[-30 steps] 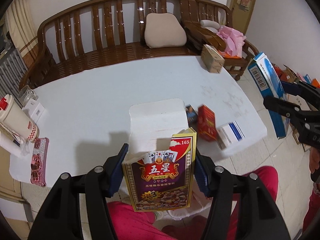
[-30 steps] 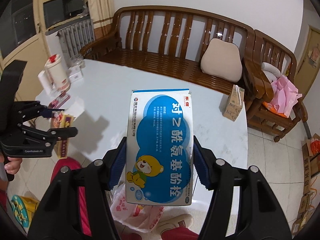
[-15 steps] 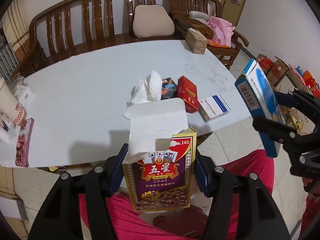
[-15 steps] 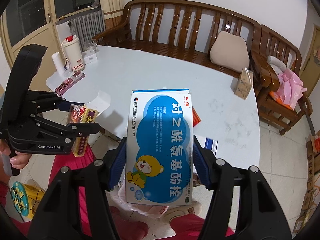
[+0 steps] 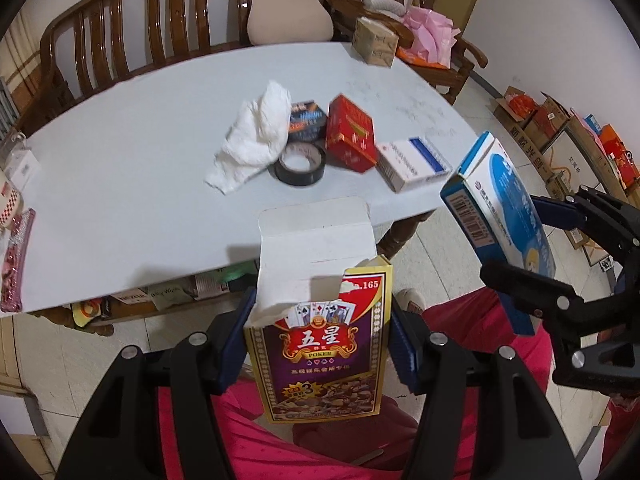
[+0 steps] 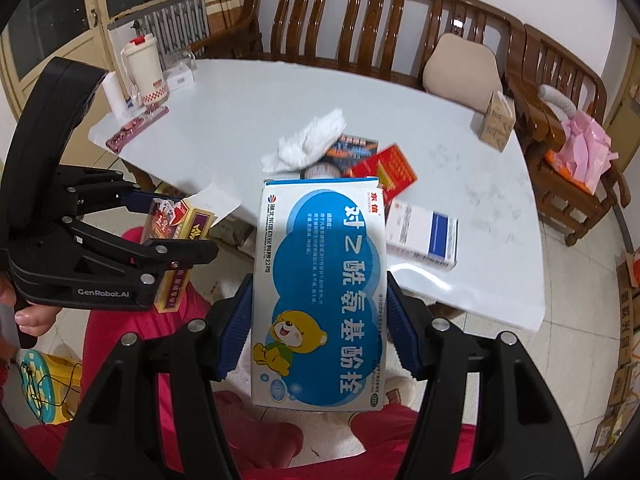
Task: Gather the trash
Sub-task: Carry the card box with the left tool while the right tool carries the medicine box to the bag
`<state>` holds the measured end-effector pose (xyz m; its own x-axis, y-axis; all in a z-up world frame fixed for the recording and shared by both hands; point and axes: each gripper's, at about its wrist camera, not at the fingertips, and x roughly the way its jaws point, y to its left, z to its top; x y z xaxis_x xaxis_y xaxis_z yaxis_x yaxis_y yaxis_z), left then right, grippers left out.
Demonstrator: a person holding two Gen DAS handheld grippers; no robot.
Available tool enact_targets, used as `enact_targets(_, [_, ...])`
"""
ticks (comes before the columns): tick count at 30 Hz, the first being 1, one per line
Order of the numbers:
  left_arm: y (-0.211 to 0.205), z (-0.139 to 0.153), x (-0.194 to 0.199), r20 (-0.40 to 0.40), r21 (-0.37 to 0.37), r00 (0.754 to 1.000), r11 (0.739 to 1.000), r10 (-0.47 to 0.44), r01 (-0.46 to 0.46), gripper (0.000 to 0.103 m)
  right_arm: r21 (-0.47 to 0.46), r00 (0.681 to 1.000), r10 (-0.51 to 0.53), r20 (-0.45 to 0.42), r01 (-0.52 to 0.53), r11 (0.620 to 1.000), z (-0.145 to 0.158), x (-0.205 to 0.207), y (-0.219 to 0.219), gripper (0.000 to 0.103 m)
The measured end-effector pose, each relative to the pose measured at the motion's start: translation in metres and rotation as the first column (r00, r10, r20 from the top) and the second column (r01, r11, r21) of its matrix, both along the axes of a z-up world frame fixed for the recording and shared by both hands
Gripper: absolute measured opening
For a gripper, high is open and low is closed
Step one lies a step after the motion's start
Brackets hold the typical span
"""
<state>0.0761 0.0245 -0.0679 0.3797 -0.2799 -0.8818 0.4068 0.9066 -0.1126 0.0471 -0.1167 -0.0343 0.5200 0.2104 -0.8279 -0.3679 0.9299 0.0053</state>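
My left gripper (image 5: 320, 340) is shut on a purple and gold playing-card box (image 5: 324, 344) whose torn white flap stands open. My right gripper (image 6: 318, 324) is shut on a blue and white medicine box (image 6: 320, 292) with a cartoon bear. Both are held over red-trousered legs, short of the white table (image 5: 120, 152). The medicine box (image 5: 500, 216) shows at the right of the left wrist view, the card box (image 6: 180, 232) at the left of the right wrist view. On the table lie a crumpled tissue (image 5: 256, 136), a black tape roll (image 5: 298, 164), a dark pack (image 5: 306, 118), a red box (image 5: 350, 132) and a white and blue box (image 5: 412, 162).
A wooden bench (image 5: 160, 12) and an armchair (image 5: 436, 40) with pink cloth stand behind the table. A brown carton (image 5: 374, 42) sits at the far table edge, a cream jug (image 6: 144, 68) and a pink case (image 6: 136, 128) at the left end. Cardboard boxes (image 5: 560, 132) line the right wall.
Both grippers have sunk and drawn back from the table with their boxes still gripped. The table's litter now shows farther ahead, and the person's red legs fill more of the lower view.
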Motion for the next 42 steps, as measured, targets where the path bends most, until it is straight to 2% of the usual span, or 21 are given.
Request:
enact_targets(16, [-0.007,-0.085,-0.007,-0.133,0.019,0.991,1.000,-0.020,0.022,0.058,-0.031,0.995,-0.021,-0.095,0.018,0.999,-0.067,0.000,0.000,0.060])
enact_targets(20, [-0.007,-0.109,-0.005,-0.191,0.008,0.982,1.000,-0.012,0.013,0.058,-0.041,0.992,-0.023,-0.121,0.018,0.999,-0.084,0.003,0.003,0.060])
enact_targets(29, [-0.012,-0.147,-0.002,-0.259,0.022,0.966,1.000,-0.004,0.010,0.058,-0.061,0.982,-0.021,-0.189,0.009,0.998,-0.125,0.009,0.007,0.060])
enact_targets(42, [-0.024,-0.211,0.017,-0.374,0.048,0.927,0.999,0.010,0.008,0.058,-0.087,0.951,-0.057,-0.305,0.032,0.996,-0.195,0.034,0.006,0.060])
